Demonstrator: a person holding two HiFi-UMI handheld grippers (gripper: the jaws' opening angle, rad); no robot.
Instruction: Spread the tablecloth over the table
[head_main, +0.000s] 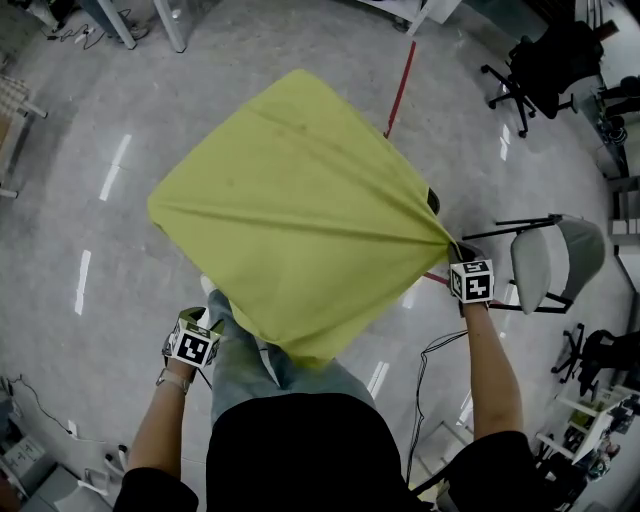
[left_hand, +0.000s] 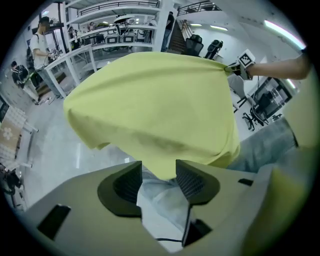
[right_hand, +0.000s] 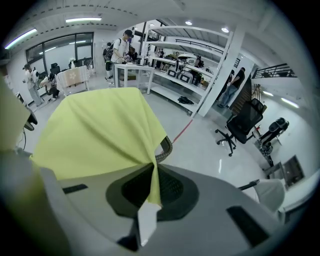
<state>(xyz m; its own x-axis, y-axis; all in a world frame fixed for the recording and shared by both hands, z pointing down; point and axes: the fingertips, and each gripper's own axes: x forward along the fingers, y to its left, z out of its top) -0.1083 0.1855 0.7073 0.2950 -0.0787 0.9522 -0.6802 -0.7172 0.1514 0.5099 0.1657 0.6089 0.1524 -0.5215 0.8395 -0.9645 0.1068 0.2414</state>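
Observation:
A yellow-green tablecloth (head_main: 300, 210) lies draped over the table, which it hides almost entirely; only a dark woven rim (right_hand: 164, 149) peeks out by the right corner. My right gripper (head_main: 455, 252) is shut on that corner, and the cloth runs in taut folds from there. In the right gripper view (right_hand: 154, 172) the pinched fabric comes out between the closed jaws. My left gripper (head_main: 198, 330) hangs low at the cloth's near-left side with its jaws apart. In the left gripper view (left_hand: 159, 169) the cloth's hanging edge (left_hand: 160, 165) shows beyond the tips, not gripped.
A grey chair (head_main: 545, 262) stands close to the right gripper and a black office chair (head_main: 540, 65) farther back. A red floor line (head_main: 402, 85) runs away from the table. A cable (head_main: 430, 350) lies near my feet. Shelving (left_hand: 115, 40) and people stand behind.

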